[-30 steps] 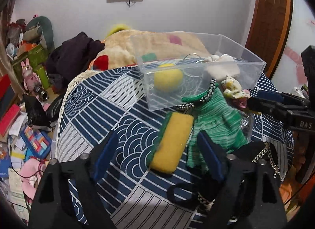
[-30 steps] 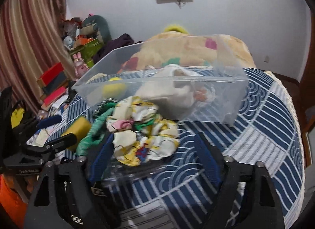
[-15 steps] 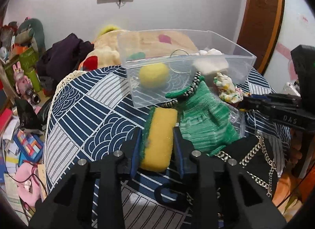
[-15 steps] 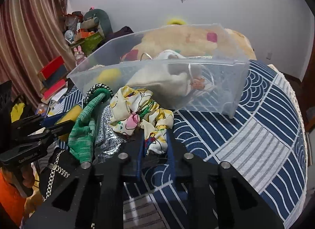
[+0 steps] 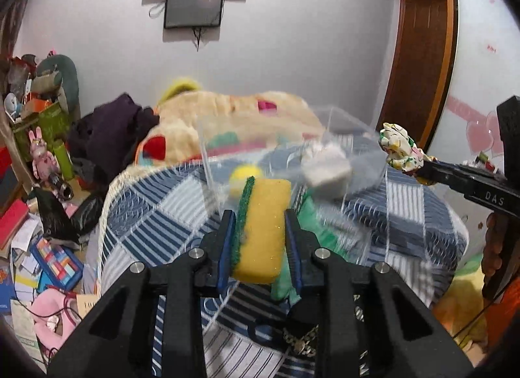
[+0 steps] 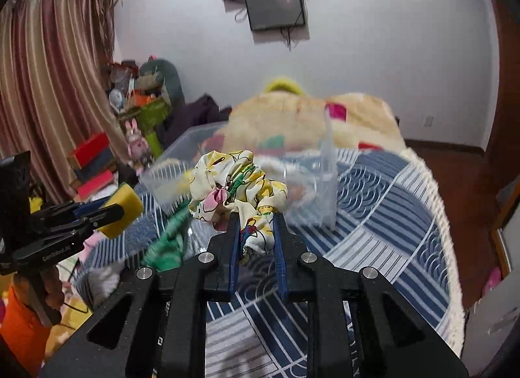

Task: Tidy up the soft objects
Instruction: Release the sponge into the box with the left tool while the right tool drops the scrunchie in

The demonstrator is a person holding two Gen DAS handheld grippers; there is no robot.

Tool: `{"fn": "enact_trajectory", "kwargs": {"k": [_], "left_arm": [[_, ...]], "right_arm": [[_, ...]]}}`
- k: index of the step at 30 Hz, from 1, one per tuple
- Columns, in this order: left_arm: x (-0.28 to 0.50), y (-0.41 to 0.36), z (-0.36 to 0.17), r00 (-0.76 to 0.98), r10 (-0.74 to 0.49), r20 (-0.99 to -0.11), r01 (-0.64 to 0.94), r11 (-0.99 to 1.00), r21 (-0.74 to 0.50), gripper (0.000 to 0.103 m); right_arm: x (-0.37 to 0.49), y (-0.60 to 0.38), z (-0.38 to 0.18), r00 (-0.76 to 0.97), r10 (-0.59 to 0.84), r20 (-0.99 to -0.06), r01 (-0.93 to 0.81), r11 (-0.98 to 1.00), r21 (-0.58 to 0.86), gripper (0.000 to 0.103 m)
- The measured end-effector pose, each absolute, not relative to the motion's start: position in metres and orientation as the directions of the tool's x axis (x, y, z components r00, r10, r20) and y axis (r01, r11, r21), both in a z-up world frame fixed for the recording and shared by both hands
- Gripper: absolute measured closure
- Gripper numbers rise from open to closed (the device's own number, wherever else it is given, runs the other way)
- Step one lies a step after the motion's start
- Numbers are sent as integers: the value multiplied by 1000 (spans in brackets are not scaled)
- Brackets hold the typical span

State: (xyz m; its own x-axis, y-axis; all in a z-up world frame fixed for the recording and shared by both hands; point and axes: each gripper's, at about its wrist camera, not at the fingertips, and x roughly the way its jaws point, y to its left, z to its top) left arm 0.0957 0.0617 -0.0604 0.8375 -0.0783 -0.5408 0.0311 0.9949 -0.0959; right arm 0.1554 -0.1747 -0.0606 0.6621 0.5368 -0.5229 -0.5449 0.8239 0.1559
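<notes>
Carry step: left tongs pinch the yellow sponge, right tongs pinch the floral scrunchie, both aloft before the clear bin; next likely needs release over it.

Surface under me: table with blue-white wave-pattern cloth. On it: clear plastic bin at the far side, green knit piece and black chain-strap item nearer me. Blurred.

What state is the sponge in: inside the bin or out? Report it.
Out. The sponge is clamped between the left gripper jaws, lifted off the cloth, short of the clear bin behind it.
</notes>
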Motion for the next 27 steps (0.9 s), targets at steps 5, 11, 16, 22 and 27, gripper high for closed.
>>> {"fn": "enact_trajectory", "kwargs": {"k": [5, 11, 16, 22, 27], "left_arm": [[106, 65, -37, 871, -76, -486, 27, 994, -107, 73], [130, 60, -19, 886, -96, -454, 45, 992, -121, 73], [159, 53, -21, 875, -126, -468, 63, 987, -147, 73], [196, 42, -38, 839, -141, -526, 65, 985, -160, 73], [223, 38, -55, 801, -148, -580, 60, 984, -170, 73]], "right_arm": [[156, -168, -39, 718, 522, -461, -532, 838, 121, 86], [169, -154, -26, 755, 497, -428, -516, 853, 80, 86], [188, -147, -29, 752, 493, -438, -508, 856, 92, 86], [216, -142, -43, 729, 469, -498, -480, 870, 117, 86], [233, -133, -63, 705, 427, -566, -452, 886, 106, 86]]}}
